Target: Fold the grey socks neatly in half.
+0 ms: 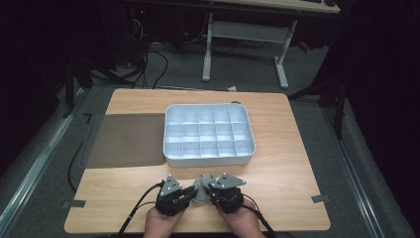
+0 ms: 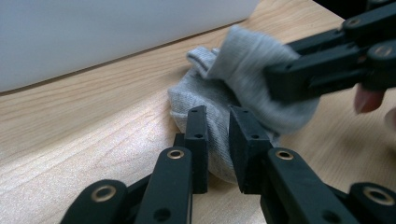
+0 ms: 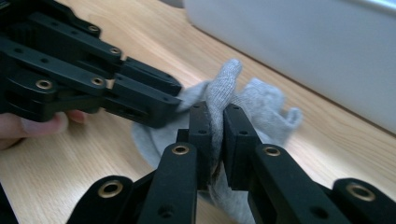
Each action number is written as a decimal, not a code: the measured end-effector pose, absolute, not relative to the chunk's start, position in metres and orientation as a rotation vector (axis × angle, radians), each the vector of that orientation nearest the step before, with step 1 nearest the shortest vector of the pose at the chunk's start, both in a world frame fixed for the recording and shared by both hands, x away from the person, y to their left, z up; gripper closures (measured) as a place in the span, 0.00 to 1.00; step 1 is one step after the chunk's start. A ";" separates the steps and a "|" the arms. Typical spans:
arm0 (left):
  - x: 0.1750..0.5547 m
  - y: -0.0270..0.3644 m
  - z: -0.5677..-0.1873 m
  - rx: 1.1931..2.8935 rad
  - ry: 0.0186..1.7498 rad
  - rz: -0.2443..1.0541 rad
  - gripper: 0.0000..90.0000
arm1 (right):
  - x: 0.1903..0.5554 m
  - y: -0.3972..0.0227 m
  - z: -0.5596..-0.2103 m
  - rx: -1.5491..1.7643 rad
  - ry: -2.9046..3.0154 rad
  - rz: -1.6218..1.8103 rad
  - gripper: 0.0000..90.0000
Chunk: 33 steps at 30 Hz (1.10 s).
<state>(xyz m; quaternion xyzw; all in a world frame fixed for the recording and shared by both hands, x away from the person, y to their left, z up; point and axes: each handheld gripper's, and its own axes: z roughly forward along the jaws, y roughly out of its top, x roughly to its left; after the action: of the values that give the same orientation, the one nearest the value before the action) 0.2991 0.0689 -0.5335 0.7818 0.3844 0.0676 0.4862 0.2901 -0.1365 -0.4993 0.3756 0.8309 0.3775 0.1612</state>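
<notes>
A grey sock (image 1: 200, 190) lies bunched on the wooden table (image 1: 292, 163) near its front edge, just in front of the white compartment tray (image 1: 208, 159) and between the two grippers. In the left gripper view the sock (image 2: 243, 88) is crumpled into a loose lump with a ribbed cuff turned up toward the tray wall (image 2: 93, 37).

The left gripper (image 2: 218, 140) has its two black jaws standing narrowly apart with a fold of the sock's near end caught between them; the fabric fills the gap and the pads (image 2: 198, 135) press on it from both sides. In the high view this gripper (image 1: 187, 191) sits at the sock's left, held by the person's left hand (image 1: 161, 218).

The right gripper (image 3: 215, 135) has its jaws drawn almost together on a raised ridge of the sock (image 3: 261, 105), the knit squeezed thin between the pads (image 3: 233, 135) and rising above them in a peak. In the high view it (image 1: 208, 191) meets the sock from the right, borne by the right hand (image 1: 240, 220).

Both grippers pinch the same sock from opposite sides, close together. A dark mat (image 1: 126, 141) lies on the table to the left of the tray, well apart from the sock.
</notes>
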 end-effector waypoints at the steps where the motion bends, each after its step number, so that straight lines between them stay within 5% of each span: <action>1: 0.299 0.069 -0.534 1.901 0.936 0.163 0.86 | 0.290 -0.134 -0.501 1.071 2.378 1.081 0.94; 16: 0.299 0.070 -0.534 1.892 0.947 0.168 0.81 | 0.280 -0.150 -0.478 1.045 2.305 1.205 0.76; 23: 0.299 0.070 -0.534 1.884 0.945 0.168 0.79 | 0.284 -0.148 -0.503 1.076 2.379 1.108 0.73; 27: 0.298 0.071 -0.534 1.886 0.942 0.169 0.81 | 0.285 -0.144 -0.509 1.037 2.401 1.041 0.94; 33: 0.298 0.069 -0.533 1.903 0.939 0.182 0.89 | 0.282 -0.146 -0.501 1.027 2.336 1.087 0.97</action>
<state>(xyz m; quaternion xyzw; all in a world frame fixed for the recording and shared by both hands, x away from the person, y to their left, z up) 0.2976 0.0691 -0.5334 0.7816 0.3857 0.0749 0.4845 0.2816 -0.1458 -0.5011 0.3640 0.8279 0.3855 0.1831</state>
